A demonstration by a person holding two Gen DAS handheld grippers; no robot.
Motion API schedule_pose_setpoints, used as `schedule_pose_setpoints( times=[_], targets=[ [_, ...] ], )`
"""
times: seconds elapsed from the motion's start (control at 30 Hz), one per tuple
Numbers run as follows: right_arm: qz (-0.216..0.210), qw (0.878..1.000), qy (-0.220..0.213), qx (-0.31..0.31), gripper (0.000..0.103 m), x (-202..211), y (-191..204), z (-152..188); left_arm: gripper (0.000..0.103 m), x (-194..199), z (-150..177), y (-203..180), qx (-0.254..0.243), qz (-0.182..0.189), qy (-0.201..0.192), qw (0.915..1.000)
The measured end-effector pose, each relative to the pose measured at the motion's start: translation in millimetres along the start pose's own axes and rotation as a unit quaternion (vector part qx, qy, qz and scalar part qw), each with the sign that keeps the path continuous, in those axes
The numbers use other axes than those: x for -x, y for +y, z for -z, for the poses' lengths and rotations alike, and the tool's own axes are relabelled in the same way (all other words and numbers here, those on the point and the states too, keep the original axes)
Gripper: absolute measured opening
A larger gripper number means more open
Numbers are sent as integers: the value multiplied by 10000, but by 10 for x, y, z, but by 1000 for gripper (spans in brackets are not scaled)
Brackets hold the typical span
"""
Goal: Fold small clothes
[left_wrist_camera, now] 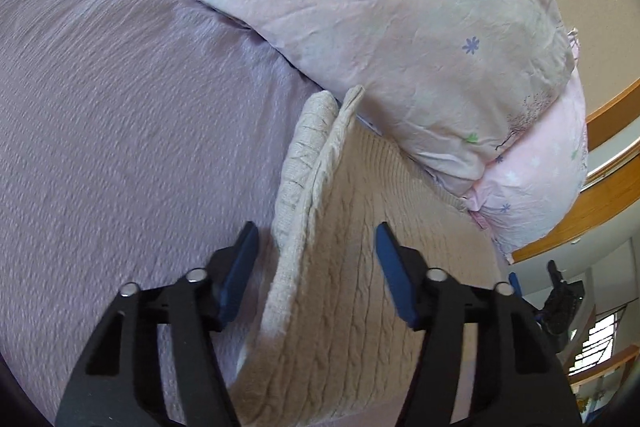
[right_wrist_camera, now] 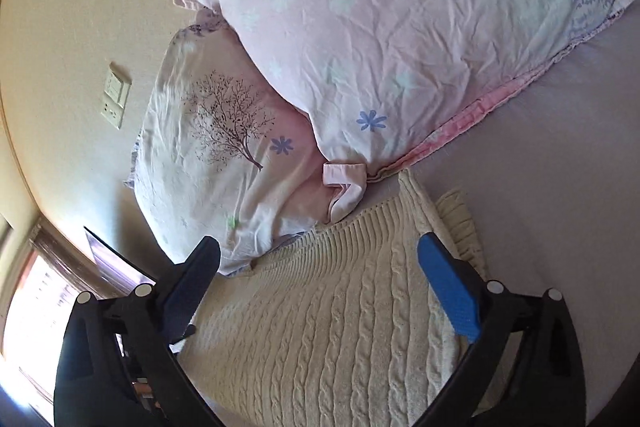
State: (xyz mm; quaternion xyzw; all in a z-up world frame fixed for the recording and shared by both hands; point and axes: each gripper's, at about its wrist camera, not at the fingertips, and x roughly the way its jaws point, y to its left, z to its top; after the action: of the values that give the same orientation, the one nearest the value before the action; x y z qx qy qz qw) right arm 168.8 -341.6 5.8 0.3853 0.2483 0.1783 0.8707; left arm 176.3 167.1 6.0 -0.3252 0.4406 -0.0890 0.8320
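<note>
A cream cable-knit sweater (left_wrist_camera: 352, 267) lies on the lilac bedsheet (left_wrist_camera: 120, 107), with a sleeve or side flap (left_wrist_camera: 304, 163) folded over along its left edge. My left gripper (left_wrist_camera: 316, 267) is open, its blue pads either side of that folded edge, close above the knit. In the right wrist view the same sweater (right_wrist_camera: 320, 327) fills the lower middle. My right gripper (right_wrist_camera: 320, 267) is open and empty, its fingers spread wide over the ribbed hem near the pillows.
Two pink flower-print pillows (left_wrist_camera: 380, 27) lie stacked just beyond the sweater; they also show in the right wrist view (right_wrist_camera: 380, 27). A wooden bed frame (left_wrist_camera: 600, 195) curves at the right. A wall socket plate (right_wrist_camera: 116, 95) sits on the beige wall.
</note>
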Motion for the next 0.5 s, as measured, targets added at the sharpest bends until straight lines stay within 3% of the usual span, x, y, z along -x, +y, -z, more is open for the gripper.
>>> schedule_pose_setpoints(
  times=[0.07,0.13,0.17,0.3,0.4,0.5],
  targets=[
    [-198,9998,11,-95,101,-17,3,-32,37,-41,27,-1,84,19,83,9999],
    [-331,9994,16,-97,101,6,15,-56,36,-35,46,40,286,111,21,9995],
    [-372,9993,14,-69,101,26,18,-72,29,-35,46,57,390,180,9,9991],
    [-501,9987,-36,-89,101,120,-10,-139,21,4,62,62,909,876,86,9920],
    [-559,9982,-196,-113,101,214,-21,-194,20,119,43,-437,634,1528,-26,9862],
    [-464,9980,-433,13,101,311,4,-238,19,41,72,-1218,188,2388,55,9709]
  ],
)
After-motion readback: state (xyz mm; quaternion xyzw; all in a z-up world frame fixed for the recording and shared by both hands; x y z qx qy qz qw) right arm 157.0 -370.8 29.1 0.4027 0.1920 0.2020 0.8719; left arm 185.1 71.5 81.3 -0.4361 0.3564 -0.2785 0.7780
